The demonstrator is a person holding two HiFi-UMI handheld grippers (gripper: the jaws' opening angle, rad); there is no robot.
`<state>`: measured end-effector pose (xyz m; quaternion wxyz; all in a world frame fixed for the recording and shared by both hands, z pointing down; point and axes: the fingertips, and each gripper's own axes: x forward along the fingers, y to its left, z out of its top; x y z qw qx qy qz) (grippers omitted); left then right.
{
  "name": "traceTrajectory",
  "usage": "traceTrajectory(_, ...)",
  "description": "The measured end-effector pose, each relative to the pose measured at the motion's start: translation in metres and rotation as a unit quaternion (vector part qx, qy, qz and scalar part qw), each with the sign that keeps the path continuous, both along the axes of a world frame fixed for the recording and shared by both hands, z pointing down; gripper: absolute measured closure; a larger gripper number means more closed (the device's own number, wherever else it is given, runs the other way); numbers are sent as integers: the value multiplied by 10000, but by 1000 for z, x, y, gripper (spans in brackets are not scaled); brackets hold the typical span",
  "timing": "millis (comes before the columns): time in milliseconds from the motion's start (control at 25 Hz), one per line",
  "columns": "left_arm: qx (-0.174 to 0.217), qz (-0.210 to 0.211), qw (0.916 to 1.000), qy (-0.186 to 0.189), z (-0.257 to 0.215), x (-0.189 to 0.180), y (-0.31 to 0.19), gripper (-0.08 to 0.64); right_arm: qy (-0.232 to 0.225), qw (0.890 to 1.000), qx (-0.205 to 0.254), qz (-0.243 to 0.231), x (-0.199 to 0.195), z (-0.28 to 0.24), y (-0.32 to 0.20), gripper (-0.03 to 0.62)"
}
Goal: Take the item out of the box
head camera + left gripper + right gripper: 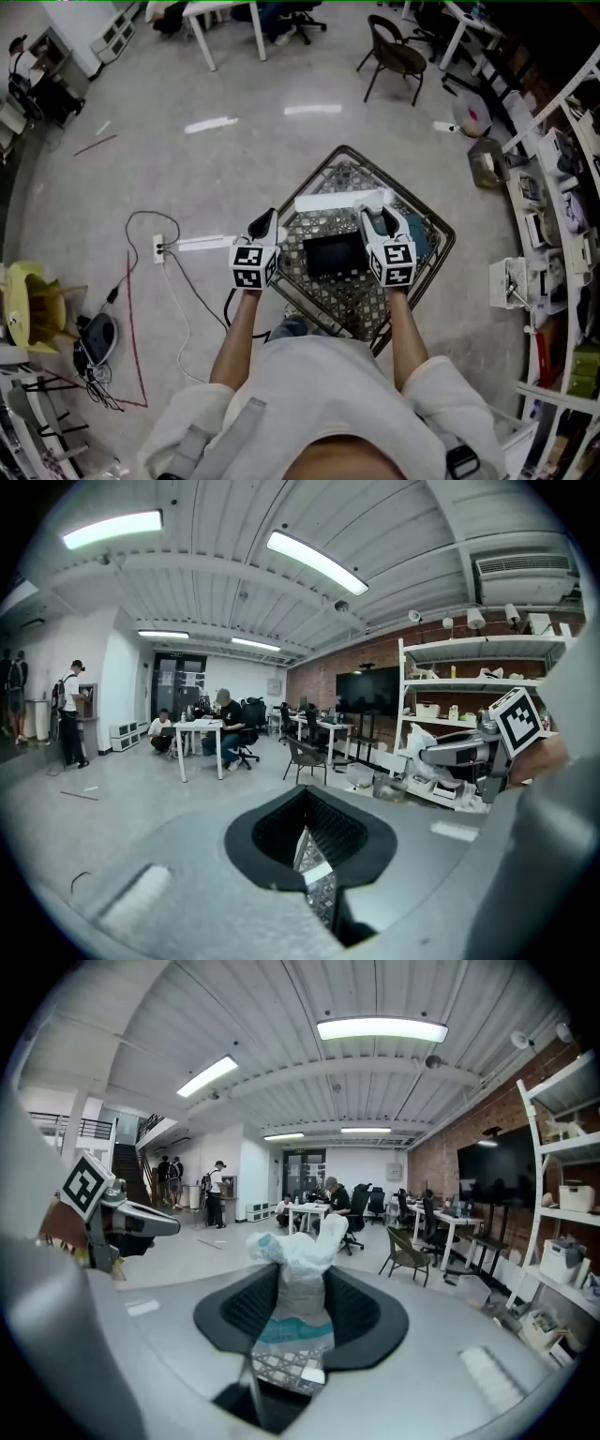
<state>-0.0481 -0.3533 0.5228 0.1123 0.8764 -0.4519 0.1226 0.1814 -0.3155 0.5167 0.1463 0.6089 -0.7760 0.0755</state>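
A box (442,236) with a dark rim stands cornerwise on the floor in front of me. Over it hangs a bag (328,220) with a silver lattice print and a white top edge. A black item (333,254) shows low in the middle of it. My left gripper (268,225) pinches the bag's left edge, and a strip of lattice foil (311,855) sits between its jaws. My right gripper (374,219) holds the right end, where a bunched white and teal part of the bag (292,1283) stands up between the jaws. Both grippers are level with each other above the box.
Cables and a power strip (159,248) lie on the floor to the left, near a yellow seat (28,305). Shelves (562,197) run along the right. A chair (394,52) and tables stand at the far end, where people sit at a desk (225,722).
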Motion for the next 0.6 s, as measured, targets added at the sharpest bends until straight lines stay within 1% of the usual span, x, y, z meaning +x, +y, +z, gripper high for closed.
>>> traceTrajectory(240, 305, -12, 9995, 51, -30, 1, -14, 555, 2, 9997, 231, 121, 9, -23, -7, 437)
traceTrajectory(600, 536, -65, 9985, 128, -56, 3, -17, 555, -20, 9987, 474, 170, 11, -46, -7, 439)
